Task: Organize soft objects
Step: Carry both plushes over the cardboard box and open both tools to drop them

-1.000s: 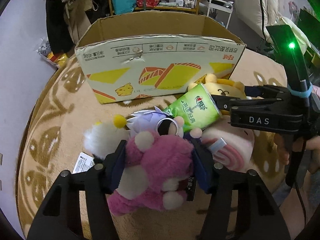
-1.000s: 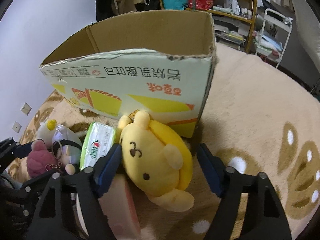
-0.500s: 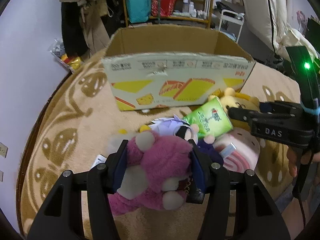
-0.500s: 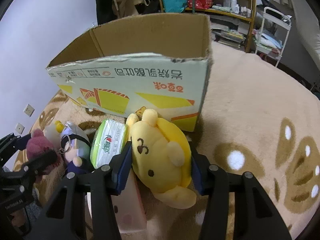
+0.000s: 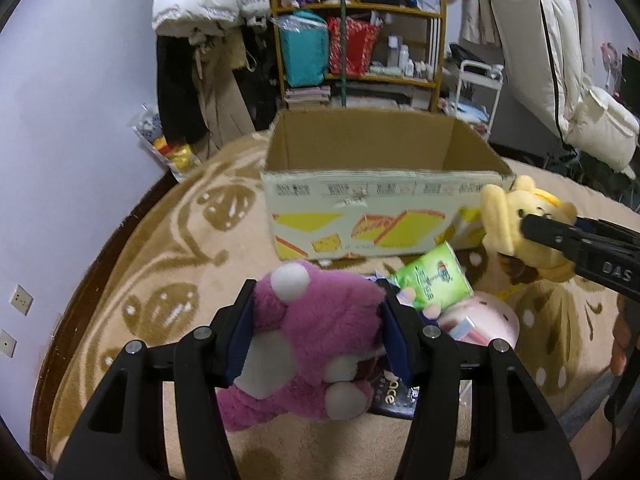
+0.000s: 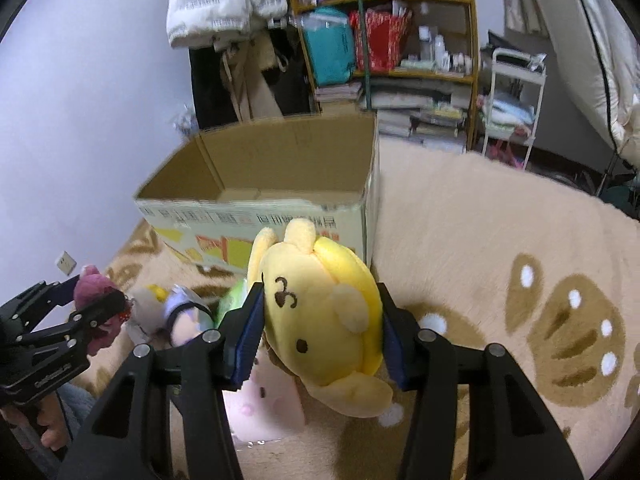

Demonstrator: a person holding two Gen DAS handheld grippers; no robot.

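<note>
My left gripper [image 5: 316,332] is shut on a pink plush bear [image 5: 316,340] and holds it above the rug. It also shows in the right wrist view [image 6: 98,312]. My right gripper [image 6: 320,332] is shut on a yellow plush dog [image 6: 324,316], lifted off the rug; the dog also shows in the left wrist view [image 5: 516,220]. An open cardboard box [image 5: 380,208] stands just beyond both, its inside bare [image 6: 280,176]. On the rug lie a green tissue pack [image 5: 432,280], a pink plush [image 5: 484,320] and a purple-haired doll [image 6: 180,312].
A beige rug with brown paw prints [image 6: 500,240] covers the floor. A shelf unit [image 5: 356,40] full of bags and a white cart [image 6: 516,104] stand behind the box. The purple wall [image 5: 60,160] is at left.
Both grippers have closed on their toys and risen. The pink bear and the yellow dog have left the rug and now hang at about the height of the box's front wall.
</note>
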